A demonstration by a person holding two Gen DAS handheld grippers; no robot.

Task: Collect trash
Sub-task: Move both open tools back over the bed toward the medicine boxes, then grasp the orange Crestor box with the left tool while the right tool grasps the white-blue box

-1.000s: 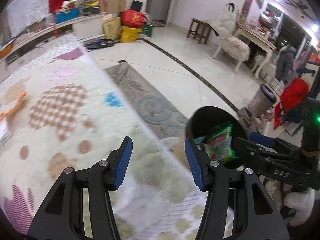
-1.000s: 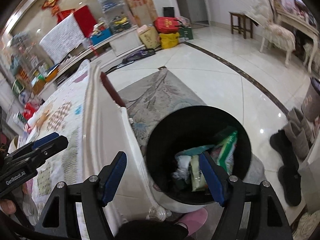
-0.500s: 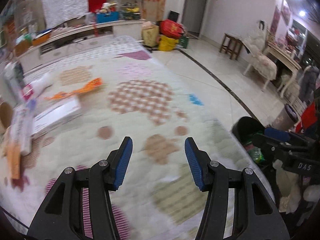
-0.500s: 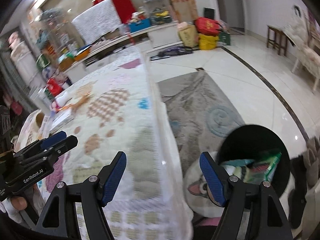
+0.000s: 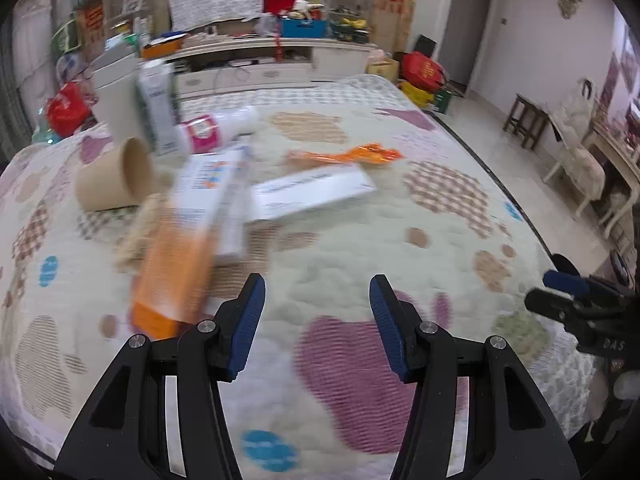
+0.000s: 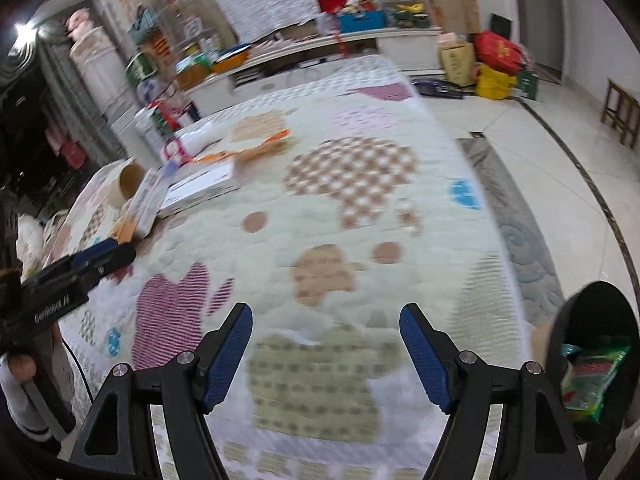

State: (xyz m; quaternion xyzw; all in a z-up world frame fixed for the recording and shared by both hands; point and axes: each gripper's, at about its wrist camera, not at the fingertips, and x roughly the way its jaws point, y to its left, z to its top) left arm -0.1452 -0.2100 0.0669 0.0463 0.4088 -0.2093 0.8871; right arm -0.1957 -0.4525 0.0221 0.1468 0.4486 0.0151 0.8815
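Trash lies on a patterned quilt (image 5: 360, 232): an orange-and-white box (image 5: 180, 256), a white flat box (image 5: 312, 194), an orange wrapper (image 5: 348, 155), a brown paper cup (image 5: 116, 180) on its side, a white bottle with a pink label (image 5: 216, 128) and a tall carton (image 5: 158, 108). My left gripper (image 5: 316, 320) is open and empty, just right of the orange box. My right gripper (image 6: 326, 354) is open and empty over the quilt's near part. The black bin (image 6: 592, 364) with green wrappers stands at the lower right of the right wrist view.
A long low cabinet (image 5: 272, 64) with clutter runs along the far wall. Red and yellow bags (image 5: 424, 76) sit on the tiled floor. A grey rug (image 6: 516, 232) lies beside the bed. Chairs and a stool (image 5: 524, 120) stand at the right.
Both grippers swung left from the bin to over the quilt. The trash pile has come into the left wrist view. Both stayed open and empty.
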